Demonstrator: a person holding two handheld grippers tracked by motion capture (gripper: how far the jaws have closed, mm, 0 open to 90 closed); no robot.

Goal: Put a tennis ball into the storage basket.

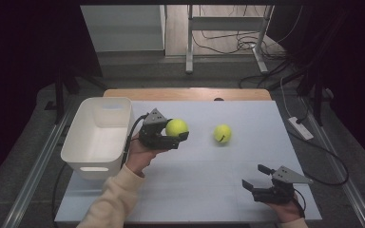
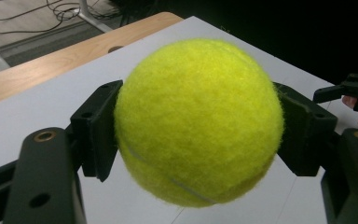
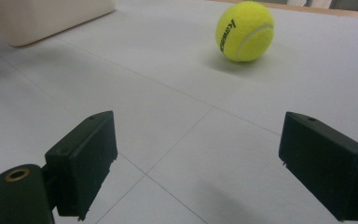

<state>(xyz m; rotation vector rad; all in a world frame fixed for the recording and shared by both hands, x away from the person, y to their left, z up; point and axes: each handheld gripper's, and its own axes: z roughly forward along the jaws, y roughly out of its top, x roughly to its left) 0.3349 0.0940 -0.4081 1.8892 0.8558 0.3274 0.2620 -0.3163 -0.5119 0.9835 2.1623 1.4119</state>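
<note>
My left gripper (image 1: 178, 130) is shut on a yellow tennis ball (image 1: 176, 127), held just above the table to the right of the white bin (image 1: 78, 142). In the left gripper view the same ball (image 2: 198, 121) sits squeezed between both black pads (image 2: 95, 128). A second tennis ball (image 1: 222, 133) lies on the table right of the held one, and shows as the printed ball (image 3: 244, 31) in the right gripper view. My right gripper (image 1: 256, 178) rests low near the table's front right, jaws wide open with nothing between them (image 3: 198, 168).
The white bin (image 3: 42, 16) stands at the table's left side. A wooden strip (image 1: 187, 93) runs along the far edge of the grey table top (image 1: 209, 190). Cables and a power strip (image 1: 300, 127) lie on the floor to the right.
</note>
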